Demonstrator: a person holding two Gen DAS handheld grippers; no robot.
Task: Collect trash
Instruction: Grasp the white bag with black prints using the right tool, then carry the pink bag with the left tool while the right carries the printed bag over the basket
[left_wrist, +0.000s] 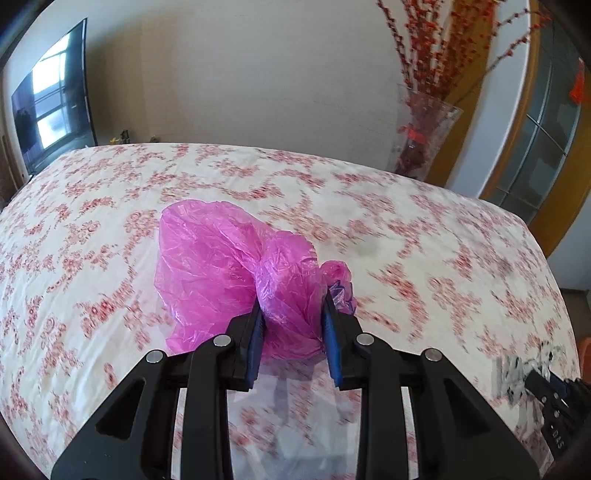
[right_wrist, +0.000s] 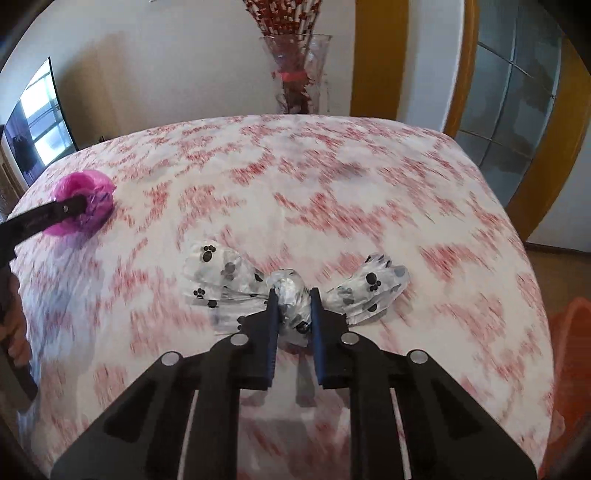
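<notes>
Black hand-held gripper arms with blue pads fill the bottom of both wrist views. Left hand-held gripper (left_wrist: 293, 314) pinches the gathered neck of a crumpled pink thin-plastic bag (left_wrist: 221, 266); both pads press into the plastic, and the bag's puffy body sits just beyond the fingertips on the table with a white cloth printed in red flowers (left_wrist: 110, 229). A small bluish scrap shows at the right pad, too unclear to name.

Right hand-held gripper (right_wrist: 293, 306) pinches the knotted middle of a white plastic bag with black paw prints (right_wrist: 214, 273); pads touch the knot on both sides, the bag's two ends flaring left and right on the cloth. No earlier picture, so only the grip is noted.

In the right wrist view the pink bag sits near the table's far left edge, well apart from the paw-print bag, with the left gripper's black finger across it. A person's fingers (right_wrist: 16, 343) show at the left edge.

Behind the table: clear glass vase with red-berry branches (left_wrist: 424, 129), dark television screen (left_wrist: 55, 99) on the left wall, yellow-framed glass door (right_wrist: 517, 103) on the right. Orange plastic item (right_wrist: 570, 332) at the right edge, only partly visible. Both views are motion-blurred.
</notes>
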